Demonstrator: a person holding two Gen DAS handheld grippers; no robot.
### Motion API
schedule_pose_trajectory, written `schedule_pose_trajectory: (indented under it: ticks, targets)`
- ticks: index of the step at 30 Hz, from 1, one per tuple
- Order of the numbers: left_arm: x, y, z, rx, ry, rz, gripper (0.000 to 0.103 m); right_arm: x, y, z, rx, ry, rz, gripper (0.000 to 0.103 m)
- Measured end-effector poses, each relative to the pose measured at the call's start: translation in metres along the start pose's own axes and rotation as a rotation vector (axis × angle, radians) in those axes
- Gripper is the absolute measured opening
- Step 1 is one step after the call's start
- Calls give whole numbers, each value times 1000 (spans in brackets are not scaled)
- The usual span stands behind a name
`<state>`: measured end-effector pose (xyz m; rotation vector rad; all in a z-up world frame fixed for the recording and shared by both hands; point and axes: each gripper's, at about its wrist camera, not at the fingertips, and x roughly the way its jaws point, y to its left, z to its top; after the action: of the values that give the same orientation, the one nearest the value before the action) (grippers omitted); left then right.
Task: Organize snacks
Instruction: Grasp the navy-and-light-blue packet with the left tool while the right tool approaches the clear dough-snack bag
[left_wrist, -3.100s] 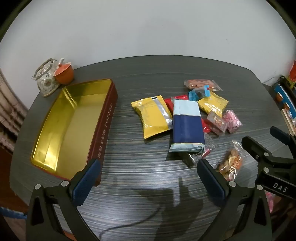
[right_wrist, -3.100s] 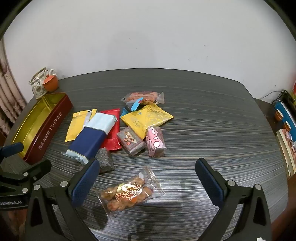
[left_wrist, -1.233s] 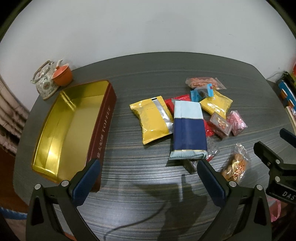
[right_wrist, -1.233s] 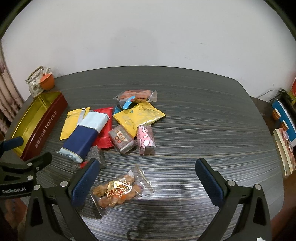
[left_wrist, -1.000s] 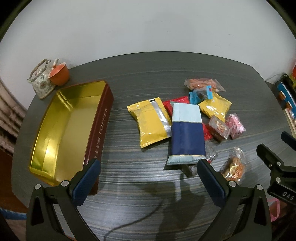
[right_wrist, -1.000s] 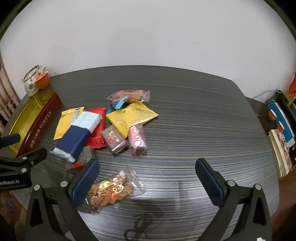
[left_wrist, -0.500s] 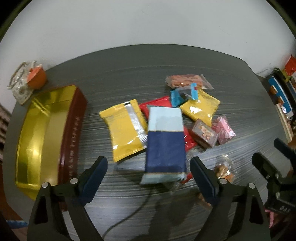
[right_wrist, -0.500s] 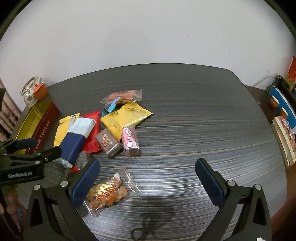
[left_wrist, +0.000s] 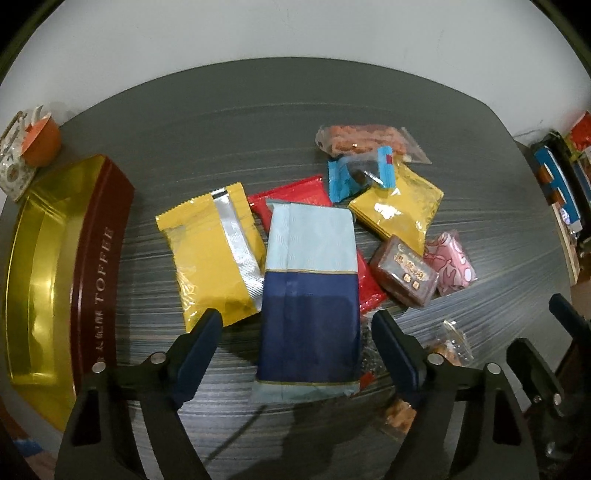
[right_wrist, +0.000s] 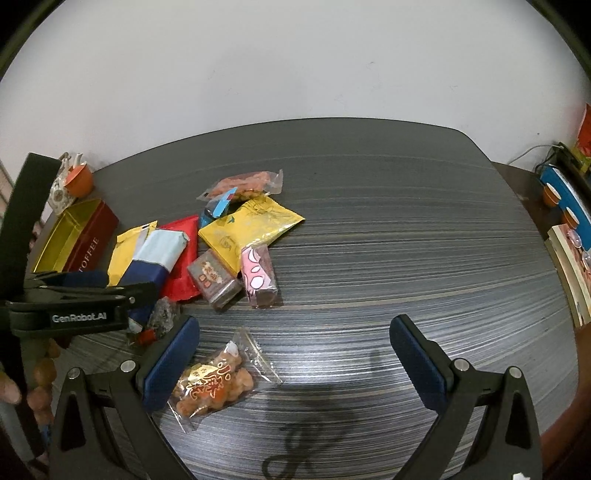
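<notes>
Left gripper (left_wrist: 295, 343): jaws closing either side of the navy-and-pale-blue packet (left_wrist: 310, 295), pads not yet touching. Right gripper (right_wrist: 294, 352): wide open above the bench (right_wrist: 388, 251), nothing held. Beyond: remaining snacks; empty toffee tin (left_wrist: 44, 266) far left.

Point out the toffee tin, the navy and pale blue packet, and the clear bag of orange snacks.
Toffee tin (left_wrist: 107, 266), left wrist view, maroon lettered side.
Navy and pale blue packet (left_wrist: 310, 317), left wrist view, navy half.
Clear bag of orange snacks (right_wrist: 212, 386), right wrist view, gold label.
</notes>
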<state>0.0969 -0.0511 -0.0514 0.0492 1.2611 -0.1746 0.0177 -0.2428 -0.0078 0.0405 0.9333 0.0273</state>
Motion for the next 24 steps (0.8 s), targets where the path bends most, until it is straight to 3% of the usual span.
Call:
schedule_pose_trajectory:
  ticks: [3, 8, 24]
  targets:
    - [5, 0, 0, -6, 4, -20, 75, 1, 0, 0, 3, 6, 3, 102]
    - [6, -1, 0, -10, 2, -71, 53, 5, 1, -1, -1, 23, 1, 102]
    - [-12, 5, -12, -4, -14, -75, 51, 15, 11, -8, -29, 95, 5, 101]
